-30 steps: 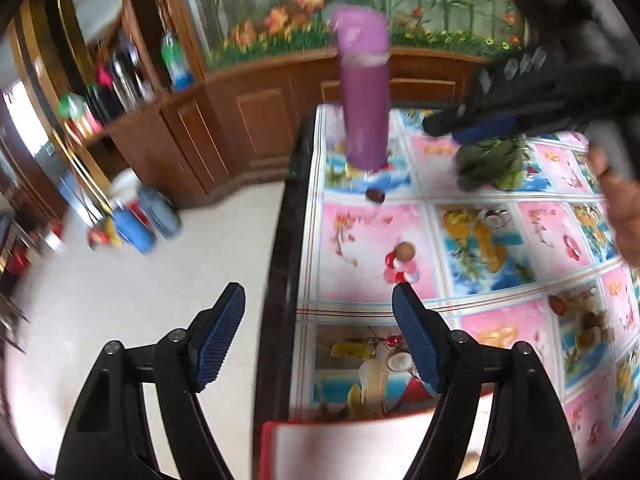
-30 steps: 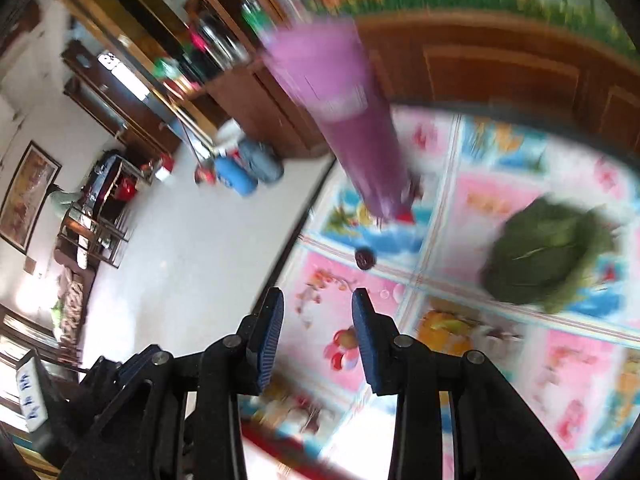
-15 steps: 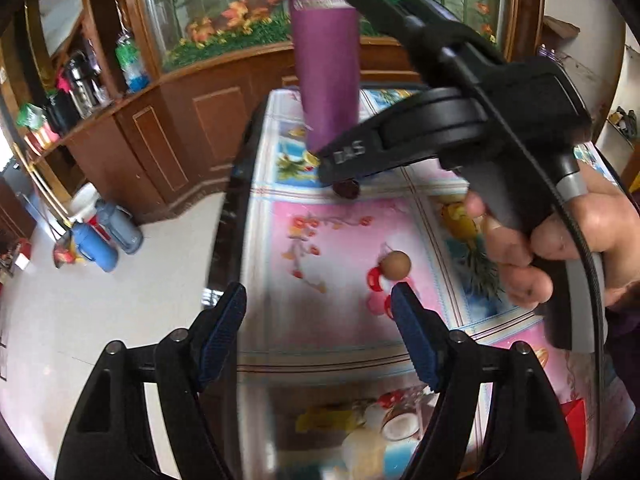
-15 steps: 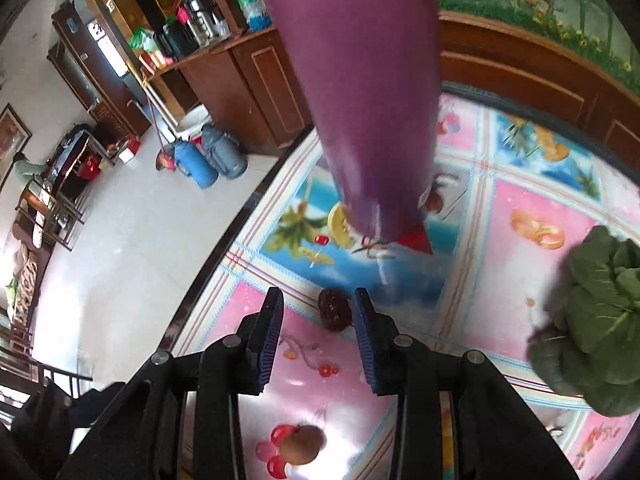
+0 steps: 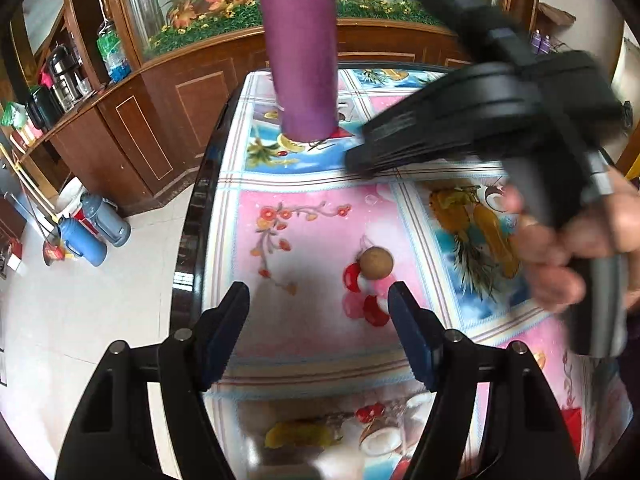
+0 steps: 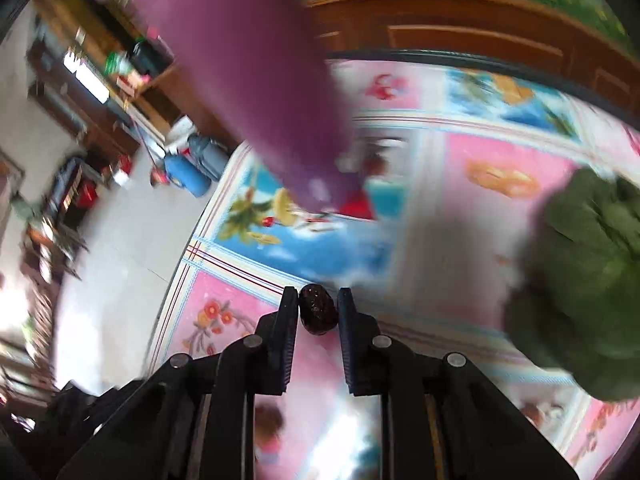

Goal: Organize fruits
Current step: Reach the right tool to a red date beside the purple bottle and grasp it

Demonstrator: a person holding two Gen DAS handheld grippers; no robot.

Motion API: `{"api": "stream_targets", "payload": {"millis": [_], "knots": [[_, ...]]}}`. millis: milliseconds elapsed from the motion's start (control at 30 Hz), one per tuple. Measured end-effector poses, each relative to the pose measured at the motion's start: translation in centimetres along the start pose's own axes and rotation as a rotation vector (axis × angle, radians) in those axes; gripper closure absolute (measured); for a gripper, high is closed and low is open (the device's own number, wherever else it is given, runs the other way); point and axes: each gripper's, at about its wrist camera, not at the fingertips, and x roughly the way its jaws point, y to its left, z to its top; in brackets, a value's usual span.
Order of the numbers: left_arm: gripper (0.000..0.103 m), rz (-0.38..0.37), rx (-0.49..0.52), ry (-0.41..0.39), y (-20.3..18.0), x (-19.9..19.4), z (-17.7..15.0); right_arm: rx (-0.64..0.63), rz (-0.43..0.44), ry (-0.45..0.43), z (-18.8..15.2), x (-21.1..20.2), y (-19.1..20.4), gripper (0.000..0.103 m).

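Right gripper (image 6: pixel 318 314) fingers narrow around dark date (image 6: pixel 318 315), contact unclear; it may roll free. Left gripper (image 5: pixel 318 320) wide, brown fruit (image 5: pixel 375 263) just ahead.

A small, dark reddish-brown wrinkled fruit (image 6: pixel 318 315), oval in shape, is seen between the two fingers of the right claw (image 6: pixel 318 304), close against the left one; whether it is lifted off the patterned counter (image 6: pixel 500 152) cannot be told. A round, light-brown fruit (image 5: pixel 375 263) is seen resting on a pink panel of the counter, just ahead of the widely spread left claw (image 5: pixel 318 300), untouched.
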Motion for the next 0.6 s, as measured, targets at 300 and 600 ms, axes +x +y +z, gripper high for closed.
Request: {"api": "stream_targets", "payload": {"millis": [300,600], "knots": [[0.030,0.021,0.070,0.016,-3.0,1.4,1.4,0.040,-0.012,-0.067,-2.7,-8.0,-5.7,0.085],[0.071,-0.017,0.064,0.085,-3.1,3.7,1.5,0.008,-0.011,-0.092,-4.0,-10.5,-6.4,0.085]]}}
